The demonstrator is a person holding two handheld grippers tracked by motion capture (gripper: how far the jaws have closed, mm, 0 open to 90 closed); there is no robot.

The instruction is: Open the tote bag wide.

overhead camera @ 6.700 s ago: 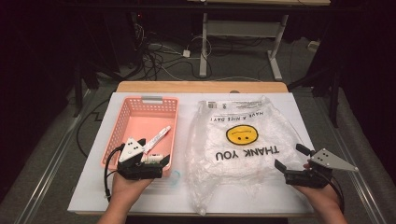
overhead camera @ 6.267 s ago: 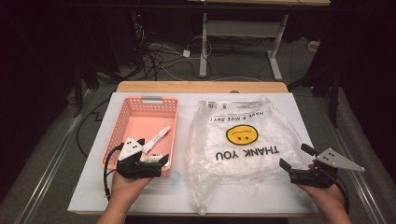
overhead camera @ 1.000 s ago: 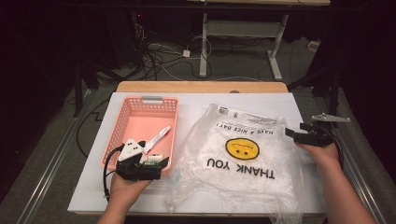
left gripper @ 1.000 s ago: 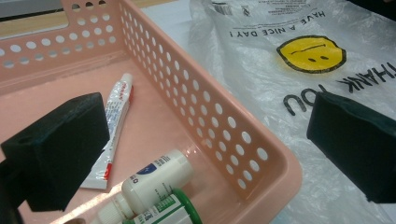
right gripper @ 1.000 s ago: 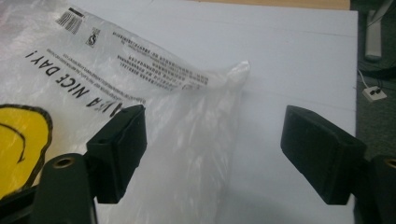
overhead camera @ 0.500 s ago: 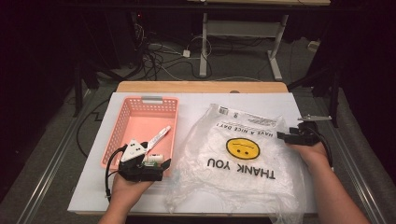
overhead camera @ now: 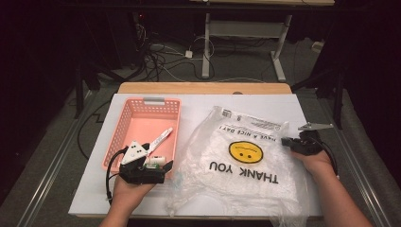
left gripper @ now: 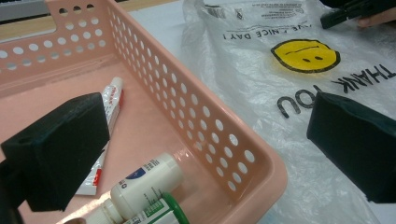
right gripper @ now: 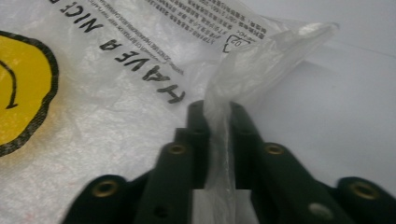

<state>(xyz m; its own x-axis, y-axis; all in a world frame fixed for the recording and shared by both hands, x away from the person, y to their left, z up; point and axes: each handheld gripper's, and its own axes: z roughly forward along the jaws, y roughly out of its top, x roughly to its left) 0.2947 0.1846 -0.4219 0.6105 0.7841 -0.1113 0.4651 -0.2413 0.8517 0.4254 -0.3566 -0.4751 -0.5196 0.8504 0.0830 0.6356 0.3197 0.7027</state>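
A clear plastic bag (overhead camera: 241, 161) with a yellow smiley and "THANK YOU" print lies skewed across the white table top. My right gripper (overhead camera: 287, 142) is shut on the bag's right edge; the film (right gripper: 219, 140) stands pinched between its two jaws. My left gripper (overhead camera: 156, 172) is open at the near end of the pink basket (overhead camera: 124, 132), one jaw over the basket and one over the bag (left gripper: 299, 93). In the basket (left gripper: 233, 154) lie a white tube (left gripper: 109, 100) and a white bottle (left gripper: 144, 182) beside a green-capped one (left gripper: 163, 212).
The white table top (overhead camera: 198, 101) ends in a wooden strip at the far edge. Cables and desk legs (overhead camera: 208, 42) stand on the floor beyond. The basket takes up the left half of the table, the bag the right half.
My right gripper went from the bag's near right corner up to its right edge, took hold of it and turned the bag askew. My left gripper stayed at the basket's near end.
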